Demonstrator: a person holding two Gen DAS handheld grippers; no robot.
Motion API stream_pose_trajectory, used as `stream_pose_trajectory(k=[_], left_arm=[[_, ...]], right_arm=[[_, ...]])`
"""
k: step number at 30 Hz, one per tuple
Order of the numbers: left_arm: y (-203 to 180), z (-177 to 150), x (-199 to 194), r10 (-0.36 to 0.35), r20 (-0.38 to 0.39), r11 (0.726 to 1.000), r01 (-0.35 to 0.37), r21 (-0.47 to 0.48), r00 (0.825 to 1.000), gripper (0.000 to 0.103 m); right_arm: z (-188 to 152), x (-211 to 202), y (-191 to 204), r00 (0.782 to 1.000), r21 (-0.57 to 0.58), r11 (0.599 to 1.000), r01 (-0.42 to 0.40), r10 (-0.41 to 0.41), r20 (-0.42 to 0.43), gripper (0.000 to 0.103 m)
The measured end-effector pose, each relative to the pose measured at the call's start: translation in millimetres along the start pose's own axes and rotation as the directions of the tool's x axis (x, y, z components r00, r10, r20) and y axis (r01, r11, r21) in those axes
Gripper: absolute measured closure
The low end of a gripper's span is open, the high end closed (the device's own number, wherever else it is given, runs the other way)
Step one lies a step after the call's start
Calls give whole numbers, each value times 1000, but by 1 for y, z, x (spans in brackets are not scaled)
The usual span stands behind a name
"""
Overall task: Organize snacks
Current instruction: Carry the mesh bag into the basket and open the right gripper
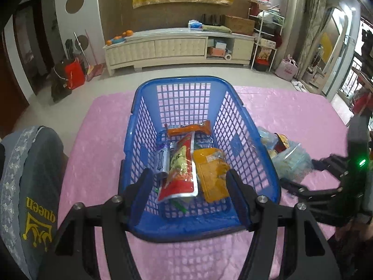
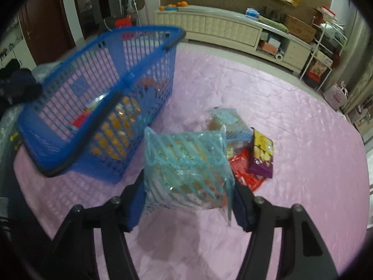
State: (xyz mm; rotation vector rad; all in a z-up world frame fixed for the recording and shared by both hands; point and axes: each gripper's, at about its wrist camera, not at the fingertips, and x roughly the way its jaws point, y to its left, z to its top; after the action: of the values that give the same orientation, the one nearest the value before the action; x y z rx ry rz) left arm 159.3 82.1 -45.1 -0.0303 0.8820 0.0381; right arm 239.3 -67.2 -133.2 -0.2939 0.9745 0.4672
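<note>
**Snack bag lifted beside the basket, other claw empty above it**

We work in a cluttered living room with a long cream cabinet [image 1: 177, 46] along the far wall, over a worktop covered by a pink quilted cloth [image 2: 291, 107].

Our right claw [image 2: 186, 196] is clamped on a pale blue striped clear plastic bag of snacks [image 2: 186, 165], one pad on each side edge. The bag appears to hang clear of the cloth, which suits carrying it across. Just beyond it lie the snacks still to be sorted: a second striped clear bag [image 2: 229, 121], a purple and yellow packet [image 2: 262, 156] and a red foil wrapper [image 2: 244, 170], overlapping in a loose heap.

Our left claw [image 1: 190, 186] stands open and holds nothing, poised over the near end of the blue plastic lattice basket [image 1: 244, 126]. We judge it is kept there to stay clear of the incoming bag. Inside lie a red and yellow pouch [image 1: 181, 170], an orange packet [image 1: 211, 172], a long orange stick snack [image 1: 190, 128] and a silvery wrapper [image 1: 162, 158].

The right view is motion-blurred, so printing is unreadable. What lies under the pouches is hidden. A grey cushion with a gold crown print [image 1: 35, 200] is cut off at the left edge.
</note>
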Motion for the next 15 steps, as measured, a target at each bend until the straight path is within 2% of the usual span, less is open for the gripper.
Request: stream_pose_trajectory(k=[4, 6, 8, 15], left_arm=[[-4, -9, -13, 20, 33, 1000, -21, 3, 999, 41], [-7, -14, -24, 60, 86, 998, -61, 13, 994, 35], [-9, -16, -31, 49, 119, 999, -52, 18, 992, 27], [-5, -12, -42, 39, 122, 999, -43, 33, 992, 26]], right_arm=[[7, -34, 2, 999, 4, 1000, -13, 13, 50, 35], [12, -53, 5, 996, 2, 1000, -31, 31, 82, 35], [17, -70, 11, 993, -14, 999, -38, 39, 115, 35], [38, -102, 29, 981, -58, 997, -52, 62, 182, 35]])
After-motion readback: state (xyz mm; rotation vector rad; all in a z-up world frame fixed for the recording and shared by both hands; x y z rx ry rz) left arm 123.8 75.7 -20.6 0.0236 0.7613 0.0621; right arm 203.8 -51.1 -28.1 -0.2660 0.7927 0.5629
